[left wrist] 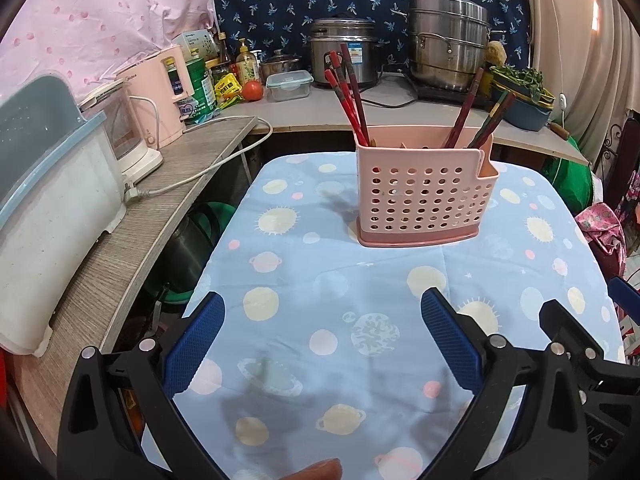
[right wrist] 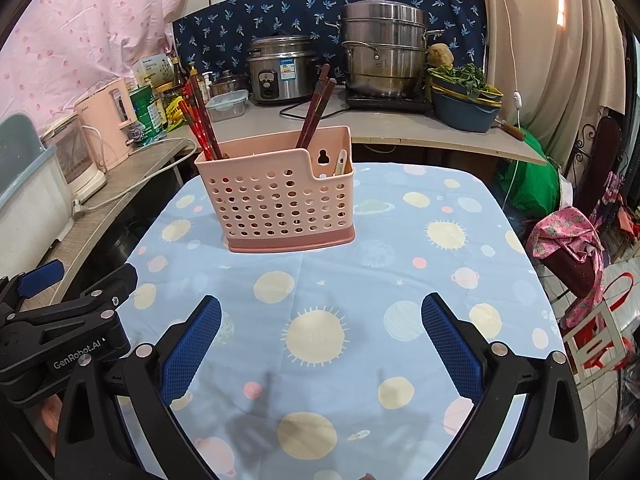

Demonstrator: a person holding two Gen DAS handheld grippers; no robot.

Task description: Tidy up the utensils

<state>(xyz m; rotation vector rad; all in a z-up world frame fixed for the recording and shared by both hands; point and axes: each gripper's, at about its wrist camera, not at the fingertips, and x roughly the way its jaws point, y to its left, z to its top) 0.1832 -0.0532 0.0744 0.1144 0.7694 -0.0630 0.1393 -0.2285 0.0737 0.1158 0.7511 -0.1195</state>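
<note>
A pink perforated utensil holder stands on the table with the blue planet cloth; it also shows in the right wrist view. Red chopsticks lean in its left end and dark chopsticks in its right part. In the right wrist view the red chopsticks and dark chopsticks stand in it, and a pale utensil sits in the low right compartment. My left gripper is open and empty, well short of the holder. My right gripper is open and empty beside it.
A wooden shelf on the left carries a white-and-blue box and a pink kettle. The back counter holds a rice cooker, a steel steamer pot, a blue basin of greens and bottles. A chair with pink cloth stands right.
</note>
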